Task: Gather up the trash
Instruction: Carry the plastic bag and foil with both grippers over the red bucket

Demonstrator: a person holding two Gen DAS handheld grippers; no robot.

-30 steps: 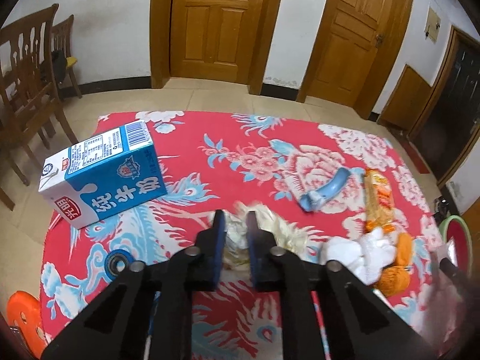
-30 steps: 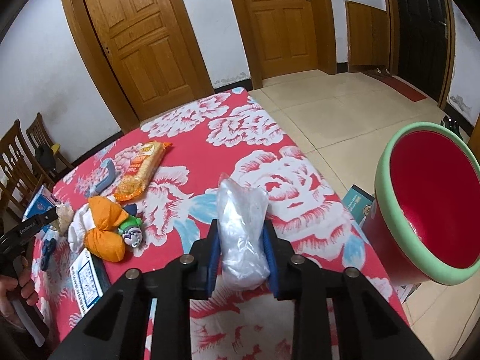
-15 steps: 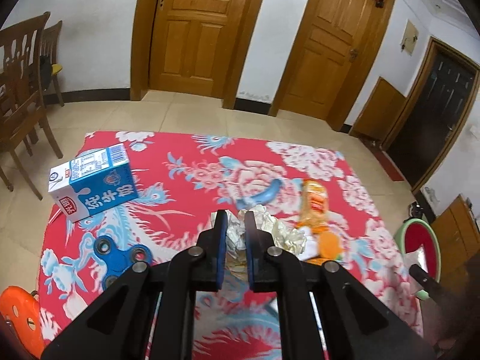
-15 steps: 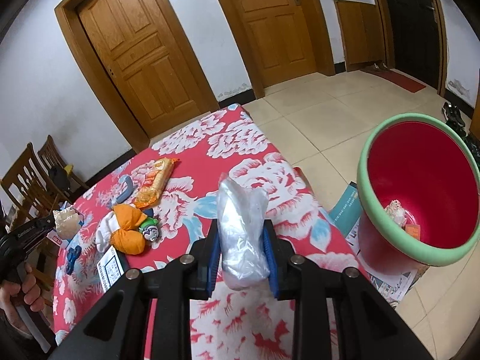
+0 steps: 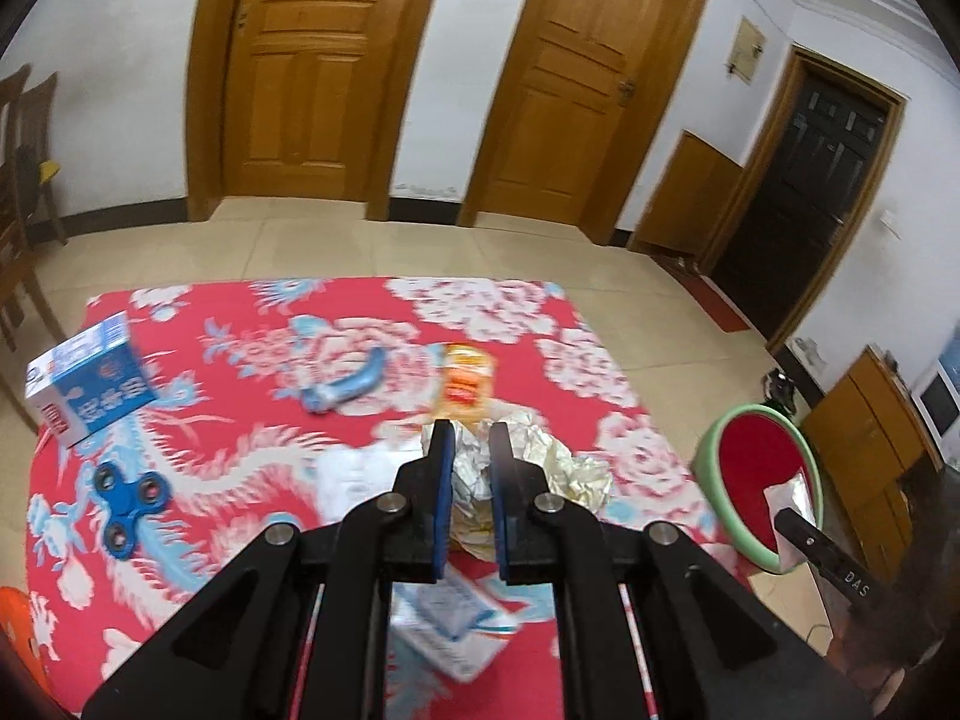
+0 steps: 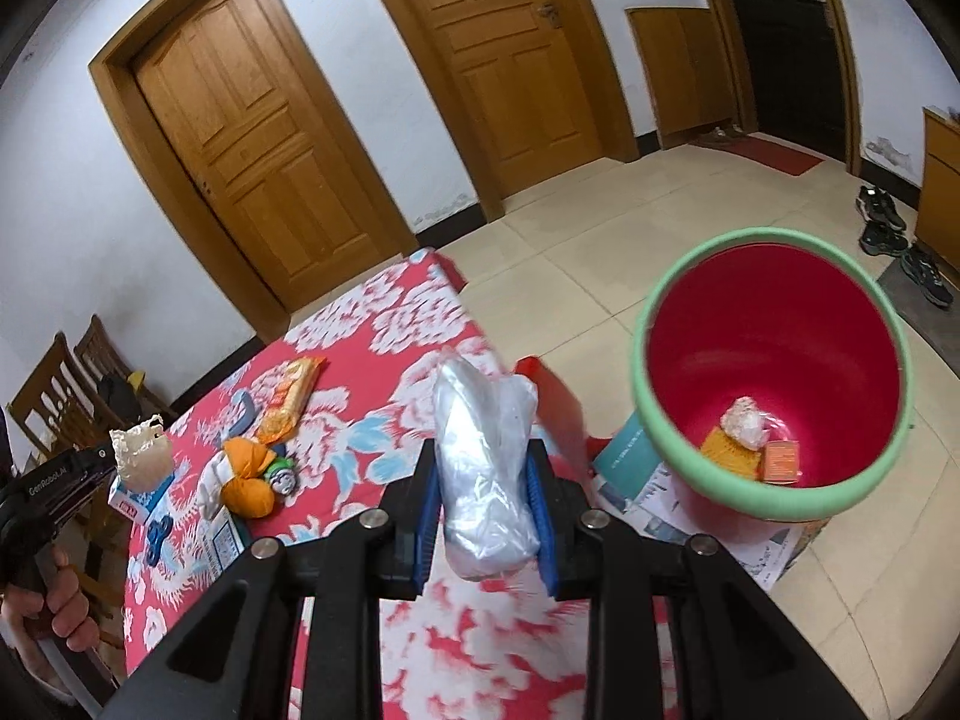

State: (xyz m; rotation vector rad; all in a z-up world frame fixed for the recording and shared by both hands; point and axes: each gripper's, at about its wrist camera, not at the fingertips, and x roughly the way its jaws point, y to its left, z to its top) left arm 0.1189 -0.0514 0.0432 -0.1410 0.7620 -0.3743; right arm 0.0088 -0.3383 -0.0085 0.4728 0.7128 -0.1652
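Gripping a clear crumpled plastic bag point(image 6: 485, 480), the right gripper point(image 6: 483, 468) has its jaws clenched on the bag's lower half; the bag's long axis runs along the fingers, its top pointing away from the camera. The bag is held in the air over the worktop point(image 6: 384, 324) edge, near the red bin point(image 6: 774, 372) with the green rim, which stands on the floor. Inside the bin lie three items: one white wad and two orange packets.

The left gripper point(image 5: 470, 462) has its jaws clamped on a crumpled foil wrapper point(image 5: 540, 468), held above the worktop; no clear long axis shows.

On the worktop: one blue milk carton point(image 5: 90, 387) with blurred Chinese writing, one blue fidget spinner point(image 5: 129, 498), one orange snack packet point(image 5: 465, 384), one blue curved tool point(image 5: 345, 390). The left gripper's body reads "GenRobot.AI" in the right wrist view.
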